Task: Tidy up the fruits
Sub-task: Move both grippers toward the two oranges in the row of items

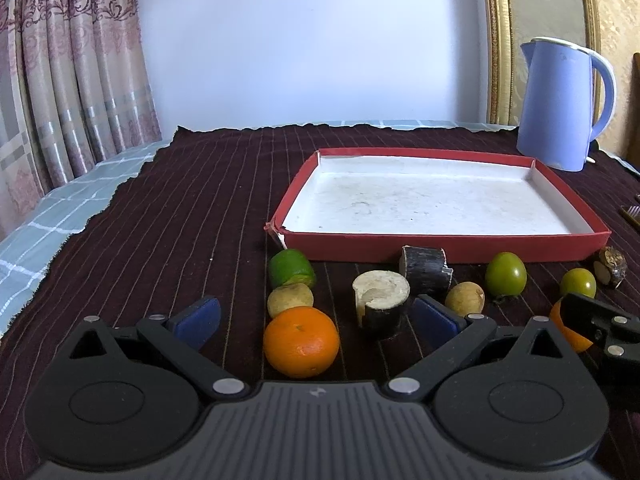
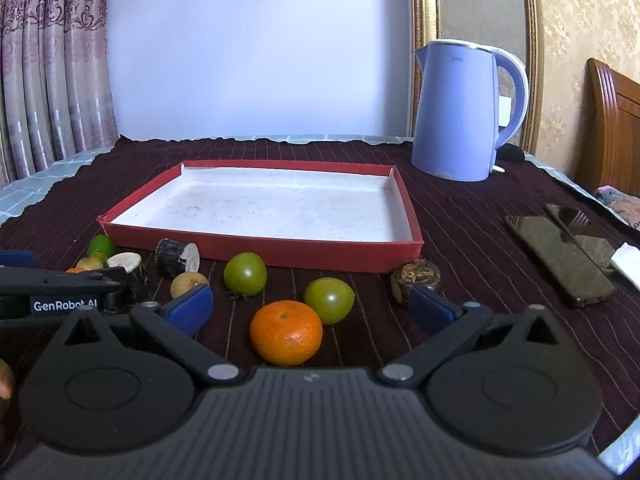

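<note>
A shallow red tray (image 1: 440,249) (image 2: 264,250) with a white floor lies empty on the dark cloth. Fruits sit in a row in front of it. In the left wrist view my left gripper (image 1: 316,322) is open, with an orange (image 1: 301,341) between its blue pads; a tan fruit (image 1: 289,299), a cut lime (image 1: 291,268) and two sugarcane pieces (image 1: 381,307) (image 1: 426,270) lie just beyond. In the right wrist view my right gripper (image 2: 310,307) is open around a second orange (image 2: 286,332), with two green fruits (image 2: 245,273) (image 2: 329,300) behind it.
A blue kettle (image 2: 460,112) stands at the back right of the tray. Two dark phones (image 2: 560,258) lie to the right on the cloth. A brown husked piece (image 2: 416,276) rests near the tray's right corner. Curtains hang on the left.
</note>
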`<state>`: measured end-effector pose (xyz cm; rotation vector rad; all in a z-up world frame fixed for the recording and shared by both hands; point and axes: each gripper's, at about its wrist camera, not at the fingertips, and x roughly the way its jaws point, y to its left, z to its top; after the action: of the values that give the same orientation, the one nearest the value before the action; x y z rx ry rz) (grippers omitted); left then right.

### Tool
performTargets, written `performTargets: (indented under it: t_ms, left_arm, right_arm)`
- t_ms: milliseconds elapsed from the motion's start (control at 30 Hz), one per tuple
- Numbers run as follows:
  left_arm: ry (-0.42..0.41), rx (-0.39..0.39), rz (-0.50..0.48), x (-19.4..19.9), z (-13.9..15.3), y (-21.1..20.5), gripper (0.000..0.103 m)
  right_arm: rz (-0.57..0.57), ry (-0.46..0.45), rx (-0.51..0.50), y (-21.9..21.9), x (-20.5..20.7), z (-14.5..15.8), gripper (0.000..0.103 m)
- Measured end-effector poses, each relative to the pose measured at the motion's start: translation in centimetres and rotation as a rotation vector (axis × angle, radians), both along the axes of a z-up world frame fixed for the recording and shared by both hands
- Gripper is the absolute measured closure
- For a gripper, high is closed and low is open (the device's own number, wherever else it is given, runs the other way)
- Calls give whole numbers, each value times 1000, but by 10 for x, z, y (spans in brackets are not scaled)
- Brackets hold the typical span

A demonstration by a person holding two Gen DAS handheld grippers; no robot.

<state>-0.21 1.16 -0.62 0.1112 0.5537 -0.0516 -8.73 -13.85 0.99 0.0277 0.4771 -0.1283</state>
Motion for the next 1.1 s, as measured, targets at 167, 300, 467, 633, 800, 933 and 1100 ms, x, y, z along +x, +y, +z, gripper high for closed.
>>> performTargets:
  t_ms: [167,300,467,633,800,933,1100]
  left_arm:
    - [-3,0,-1,0,1,1,0]
    - [-4,-8,-1,-1,2,3,0]
    - [-16,6,-1,-2,1,3,0]
    - [-21,6,-15,-3,1,8,0]
    - [-10,-16,-40,-3,-1,18,0]
    - [-25,-12,-45,-6,-1,24,0]
    - [-8,-38,-72,-7,-2,32,0]
  right_arm:
    - [-7,-1,4,-3,0,0,0]
    - [-21,-1,1,-4,-1,-1,0]
    - [-24,0,23,-11,-1,-2,0]
    - [5,-1,4,-10,-3,-3,0]
    - [44,7,26,-13,-5,-5,0]
    - [68,11,-12,-9,-8,-6,0]
    - [97,2,-2,-6,-12,-5,0]
